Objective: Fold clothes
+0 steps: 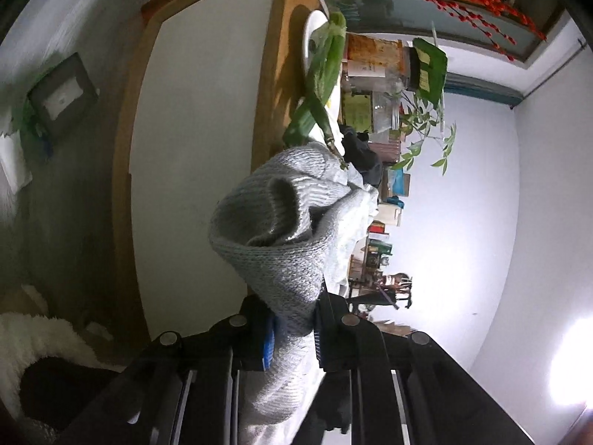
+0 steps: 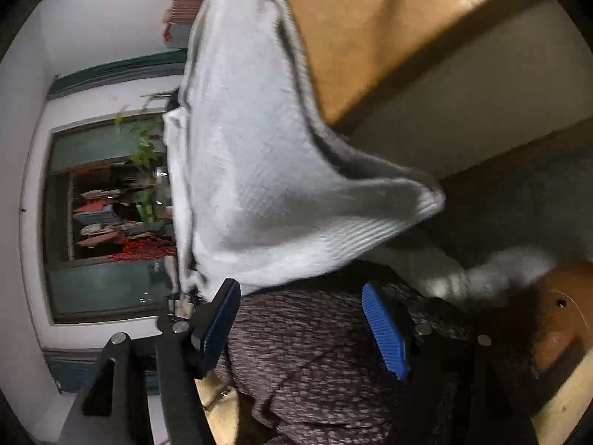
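A light grey knit sweater (image 1: 274, 230) hangs bunched in front of the left wrist camera. My left gripper (image 1: 294, 333) is shut on a fold of it, with the knit pinched between the blue pads (image 1: 270, 341). In the right wrist view the same pale sweater (image 2: 252, 170) stretches up and away, one ribbed corner sticking out to the right. My right gripper (image 2: 299, 285) stands open just below the sweater's lower edge, pressing on nothing. Dark mottled fabric (image 2: 315, 352) lies under and between its fingers; I cannot tell what that fabric belongs to.
A wood-framed white panel (image 1: 196, 111) fills the left of the left wrist view. Beyond the sweater are a green plant (image 1: 326, 70) and cluttered shelves (image 1: 374, 118). Fluffy white material (image 2: 511, 263), a brown wooden surface (image 2: 370, 37) and a bookcase (image 2: 103, 215) surround the right gripper.
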`<action>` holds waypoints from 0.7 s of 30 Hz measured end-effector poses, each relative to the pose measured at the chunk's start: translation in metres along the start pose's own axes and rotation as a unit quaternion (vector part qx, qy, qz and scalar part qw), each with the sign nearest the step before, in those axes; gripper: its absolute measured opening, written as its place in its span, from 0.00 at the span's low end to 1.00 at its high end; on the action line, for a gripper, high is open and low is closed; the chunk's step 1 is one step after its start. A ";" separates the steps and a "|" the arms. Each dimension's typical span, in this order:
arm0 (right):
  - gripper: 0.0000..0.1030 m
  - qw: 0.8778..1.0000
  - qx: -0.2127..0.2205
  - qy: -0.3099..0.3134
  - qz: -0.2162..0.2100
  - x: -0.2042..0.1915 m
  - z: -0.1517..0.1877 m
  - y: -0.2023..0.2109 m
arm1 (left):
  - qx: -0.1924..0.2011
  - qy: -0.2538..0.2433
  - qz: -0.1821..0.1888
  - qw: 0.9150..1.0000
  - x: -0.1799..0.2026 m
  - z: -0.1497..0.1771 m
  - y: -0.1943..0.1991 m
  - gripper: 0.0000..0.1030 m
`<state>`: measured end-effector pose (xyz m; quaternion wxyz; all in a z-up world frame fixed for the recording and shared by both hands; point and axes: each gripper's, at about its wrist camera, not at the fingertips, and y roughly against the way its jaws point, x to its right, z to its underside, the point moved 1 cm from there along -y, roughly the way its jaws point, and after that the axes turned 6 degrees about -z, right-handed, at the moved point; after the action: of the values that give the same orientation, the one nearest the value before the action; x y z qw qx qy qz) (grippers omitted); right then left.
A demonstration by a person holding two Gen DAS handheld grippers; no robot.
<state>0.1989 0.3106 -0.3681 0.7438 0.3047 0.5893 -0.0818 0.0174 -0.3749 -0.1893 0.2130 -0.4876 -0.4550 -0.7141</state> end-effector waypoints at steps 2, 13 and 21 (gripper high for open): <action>0.57 1.000 0.021 -0.008 -0.002 0.001 -0.002 0.005 | 0.002 -0.006 -0.001 1.000 0.001 0.002 0.002 0.16; 0.23 0.995 0.050 0.036 0.074 -0.009 -0.002 0.022 | 0.006 -0.069 -0.001 0.998 0.041 0.013 0.008 0.16; 0.52 0.995 0.057 0.012 0.085 0.006 -0.009 0.002 | 0.000 -0.038 0.003 0.999 0.015 0.013 0.014 0.16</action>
<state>0.1939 0.3184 -0.3742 0.7224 0.3966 0.5643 -0.0485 0.0279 -0.3691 -0.1685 0.1975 -0.5161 -0.4608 -0.6944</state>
